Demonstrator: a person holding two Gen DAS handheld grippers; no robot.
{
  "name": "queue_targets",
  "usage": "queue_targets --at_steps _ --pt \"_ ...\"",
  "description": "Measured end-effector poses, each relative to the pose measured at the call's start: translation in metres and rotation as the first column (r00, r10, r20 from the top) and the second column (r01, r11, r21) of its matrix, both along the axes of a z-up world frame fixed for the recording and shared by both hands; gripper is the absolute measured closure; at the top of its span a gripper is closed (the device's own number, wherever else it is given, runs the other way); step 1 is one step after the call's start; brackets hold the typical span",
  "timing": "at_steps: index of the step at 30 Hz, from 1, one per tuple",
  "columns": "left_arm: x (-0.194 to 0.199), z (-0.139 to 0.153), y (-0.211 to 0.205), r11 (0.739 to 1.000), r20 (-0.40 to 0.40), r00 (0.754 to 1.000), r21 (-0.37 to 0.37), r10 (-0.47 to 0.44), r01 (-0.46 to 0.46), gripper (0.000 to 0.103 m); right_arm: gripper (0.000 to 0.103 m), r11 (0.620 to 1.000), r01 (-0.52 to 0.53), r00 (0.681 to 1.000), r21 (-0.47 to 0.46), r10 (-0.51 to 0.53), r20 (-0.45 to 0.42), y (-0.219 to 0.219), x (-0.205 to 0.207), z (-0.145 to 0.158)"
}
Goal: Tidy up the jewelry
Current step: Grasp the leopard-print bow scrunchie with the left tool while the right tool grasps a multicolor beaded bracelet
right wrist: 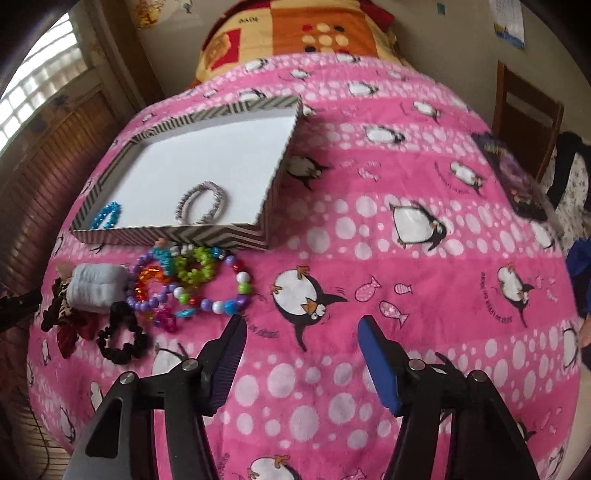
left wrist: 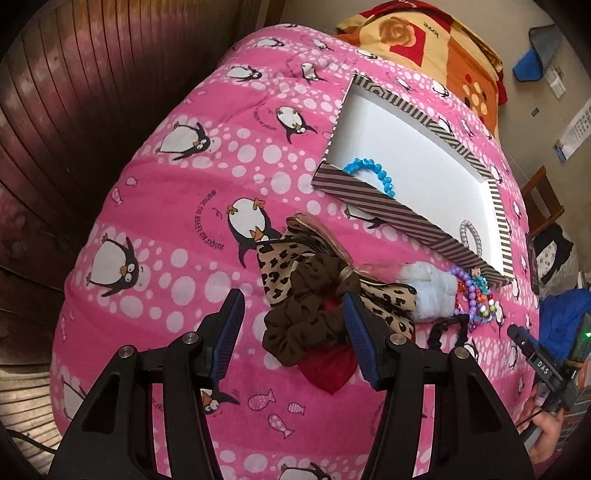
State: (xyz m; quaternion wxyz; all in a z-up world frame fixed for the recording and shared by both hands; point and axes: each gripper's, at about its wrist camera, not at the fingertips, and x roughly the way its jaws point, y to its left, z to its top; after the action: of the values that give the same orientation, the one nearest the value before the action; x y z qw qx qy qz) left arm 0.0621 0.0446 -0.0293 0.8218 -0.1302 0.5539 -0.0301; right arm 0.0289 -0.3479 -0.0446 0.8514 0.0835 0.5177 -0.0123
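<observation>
A striped box [left wrist: 369,199] [right wrist: 170,234] with a white inside lies on the bed. In it are a blue bead bracelet [left wrist: 373,171] [right wrist: 107,216] and a silver bracelet [left wrist: 469,236] [right wrist: 201,203]. In front of the box lie a brown scrunchie [left wrist: 306,321], a leopard scrunchie [left wrist: 277,266], a red scrunchie [left wrist: 332,369], a white fluffy band [right wrist: 98,286], a black scrunchie [right wrist: 122,339] and several colourful bead bracelets [right wrist: 192,280]. My left gripper [left wrist: 293,299] hangs open over the brown scrunchie, its pads not pressing it. My right gripper [right wrist: 303,322] is open over bare blanket, right of the bead bracelets.
A pink penguin blanket [right wrist: 369,229] covers the bed. An orange patterned quilt [right wrist: 295,33] lies at the far end. Dark wooden panelling [left wrist: 74,110] runs along the left side. A dark book [right wrist: 513,173] lies near the right edge, with a wooden chair [right wrist: 528,99] beyond it.
</observation>
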Motion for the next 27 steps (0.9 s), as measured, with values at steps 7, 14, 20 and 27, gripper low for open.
queue_targets --at_steps 7,14,20,27 --pt "0.006 -0.009 0.005 0.999 -0.029 0.999 -0.014 0.031 -0.032 0.045 0.054 0.995 -0.090 0.996 0.040 0.090 0.009 0.028 0.019 -0.002" --pt "0.011 -0.012 0.003 1.000 -0.043 0.999 -0.007 0.026 -0.026 0.045 0.072 0.990 -0.135 0.990 -0.042 0.134 -0.038 0.040 0.053 -0.023" --pt "0.016 -0.017 -0.005 1.000 -0.059 0.998 0.002 0.003 -0.003 0.044 0.095 0.984 -0.165 0.986 -0.064 0.165 -0.011 0.044 0.054 -0.019" --pt "0.022 -0.025 -0.012 1.000 -0.073 0.997 0.008 -0.010 0.011 0.044 0.095 0.992 -0.124 0.989 -0.033 0.126 0.080 0.021 0.031 0.030"
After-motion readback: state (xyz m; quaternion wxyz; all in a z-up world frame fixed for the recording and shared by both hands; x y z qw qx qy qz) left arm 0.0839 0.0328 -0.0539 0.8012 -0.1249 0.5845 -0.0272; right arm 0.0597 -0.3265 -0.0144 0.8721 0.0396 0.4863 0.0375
